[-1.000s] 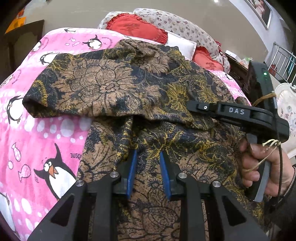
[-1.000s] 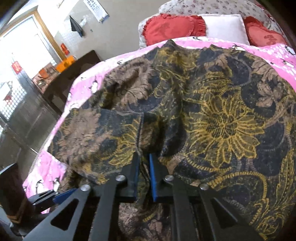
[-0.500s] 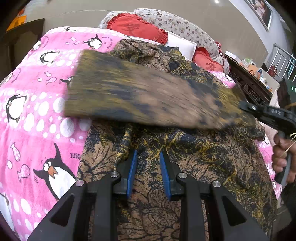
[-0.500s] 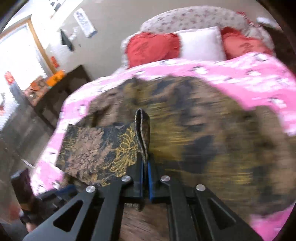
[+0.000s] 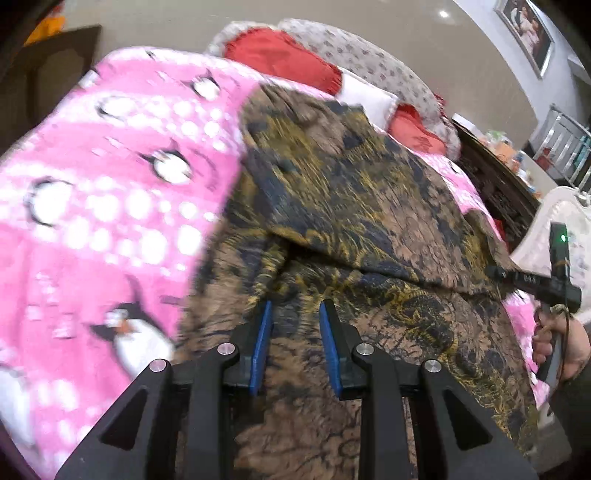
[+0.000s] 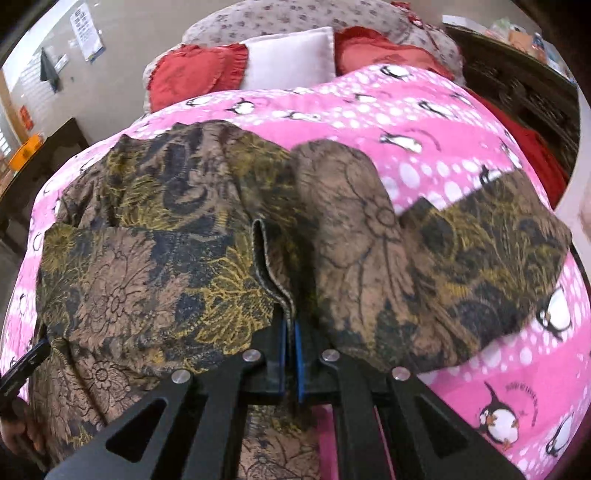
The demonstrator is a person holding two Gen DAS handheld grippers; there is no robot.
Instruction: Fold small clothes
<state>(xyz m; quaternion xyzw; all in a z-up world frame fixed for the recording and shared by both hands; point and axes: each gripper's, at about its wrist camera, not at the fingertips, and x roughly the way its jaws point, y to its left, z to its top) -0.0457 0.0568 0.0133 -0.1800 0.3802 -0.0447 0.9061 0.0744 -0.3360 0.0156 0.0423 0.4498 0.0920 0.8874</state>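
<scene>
Right gripper [image 6: 290, 325], jaws pinching hem of floral garment [image 6: 184, 229], has carried fold across bed; a second ago cloth covered most of pink penguin blanket [image 6: 424, 122], now bare at right. Left gripper [image 5: 295, 325] unmoved, jaws nearly closed on cloth. Garment lies mid-bed. Red pillows [image 6: 192, 74] behind, well apart.

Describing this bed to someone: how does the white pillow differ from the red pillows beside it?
The white pillow is plain-edged and squarish; the red pillows are frilled and rounder. The white pillow is single, the red pillows flank it. All lean on the flowered cushion.
</scene>
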